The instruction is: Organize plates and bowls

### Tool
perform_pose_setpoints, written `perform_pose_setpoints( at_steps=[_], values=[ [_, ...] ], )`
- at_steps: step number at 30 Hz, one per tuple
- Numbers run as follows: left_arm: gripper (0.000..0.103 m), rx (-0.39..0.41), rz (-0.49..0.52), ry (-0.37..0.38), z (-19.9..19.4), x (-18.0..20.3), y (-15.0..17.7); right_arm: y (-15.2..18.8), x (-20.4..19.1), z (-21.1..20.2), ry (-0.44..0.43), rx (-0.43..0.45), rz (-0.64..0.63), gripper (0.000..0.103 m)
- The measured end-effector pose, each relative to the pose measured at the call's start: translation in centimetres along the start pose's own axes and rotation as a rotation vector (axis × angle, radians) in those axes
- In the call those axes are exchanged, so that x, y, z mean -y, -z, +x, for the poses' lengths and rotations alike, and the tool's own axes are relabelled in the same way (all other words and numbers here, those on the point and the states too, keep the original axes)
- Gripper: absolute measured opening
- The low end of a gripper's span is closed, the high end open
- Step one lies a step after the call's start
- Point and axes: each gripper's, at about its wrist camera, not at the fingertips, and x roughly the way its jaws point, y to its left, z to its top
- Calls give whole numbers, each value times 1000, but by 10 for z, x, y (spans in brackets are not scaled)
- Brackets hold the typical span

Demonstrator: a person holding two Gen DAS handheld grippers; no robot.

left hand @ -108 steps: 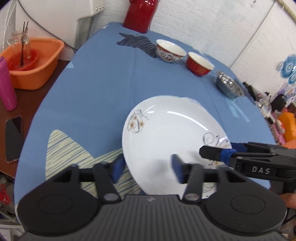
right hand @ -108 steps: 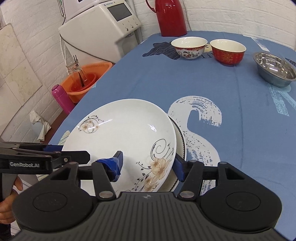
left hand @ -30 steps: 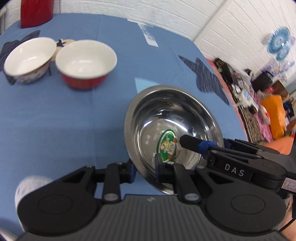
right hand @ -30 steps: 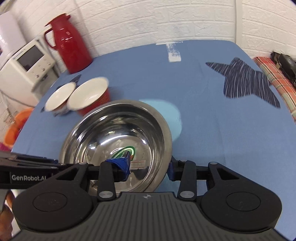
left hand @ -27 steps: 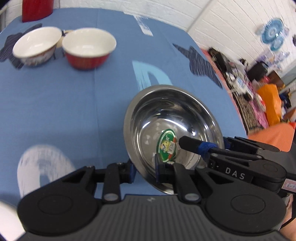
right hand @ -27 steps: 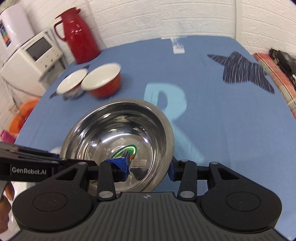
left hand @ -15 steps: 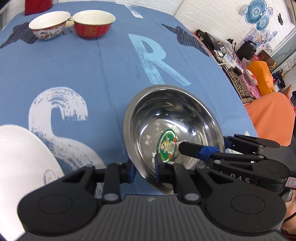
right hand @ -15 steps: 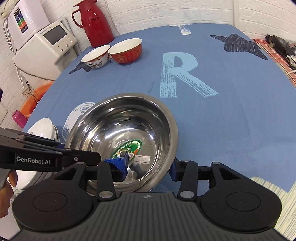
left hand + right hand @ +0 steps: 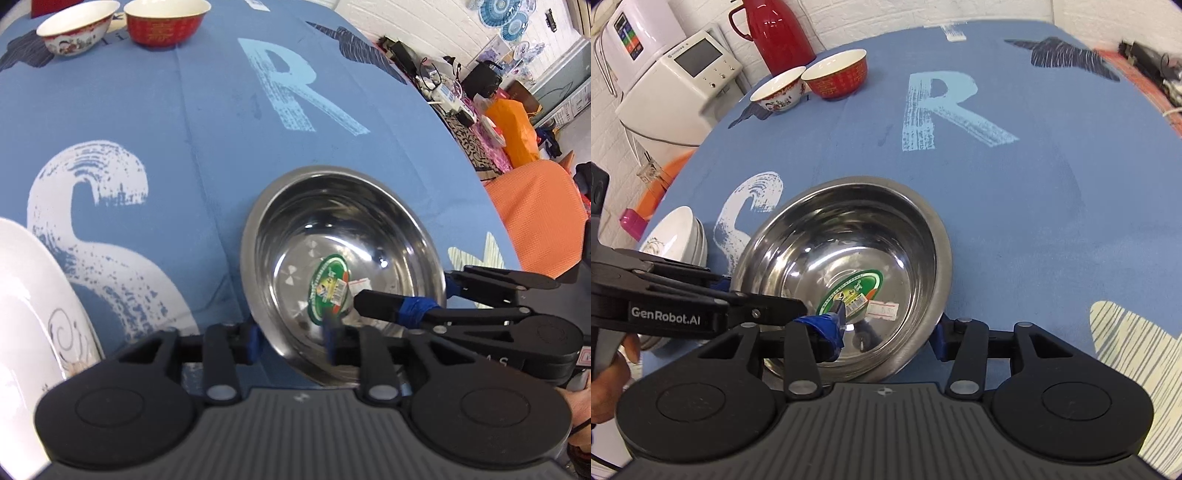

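Observation:
A steel bowl (image 9: pixel 332 221) with a green sticker inside sits low over the blue tablecloth, just right of the stacked white plates (image 9: pixel 29 295). My left gripper (image 9: pixel 291 343) straddles the bowl's near-left rim with its fingers spread and a gap at the rim. From the other side my right gripper (image 9: pixel 884 336) is shut on the steel bowl (image 9: pixel 849 236), one finger inside and one outside the wall. The plate stack (image 9: pixel 679 240) shows at the left in the right wrist view. Each gripper shows in the other's view: right gripper (image 9: pixel 402 288), left gripper (image 9: pixel 764 295).
A red bowl (image 9: pixel 838 77) and a white patterned bowl (image 9: pixel 779 90) stand side by side at the far end, before a red thermos (image 9: pixel 775 33). A white appliance (image 9: pixel 676 85) and an orange basin (image 9: pixel 665 177) lie beyond the left table edge; an orange chair (image 9: pixel 535 221) is on the right.
Both grippers carried the steel bowl from the far right of the table back to beside the plate stack. The left gripper's fingers have spread apart at the rim since half a second ago.

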Motion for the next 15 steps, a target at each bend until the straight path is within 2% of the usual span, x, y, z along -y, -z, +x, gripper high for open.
perform_pose_setpoints(
  at_steps=[4, 7, 10, 13, 15],
  values=[
    [60, 23, 7, -19, -13, -2, -3, -1, 10, -12, 41, 13, 25, 32],
    [60, 10, -25, 33, -28, -11, -9, -7, 27, -28, 36, 59, 96, 34],
    [60, 67, -7, 28, -55, -18, -16, -17, 38, -41, 54, 90, 121, 35],
    [60, 146, -45, 49, -84, -38, -31, -37, 43, -39, 69, 95, 132, 36],
    [61, 206, -87, 24, -98, -56, -47, -55, 43, -33, 65, 91, 127, 36]
  ],
)
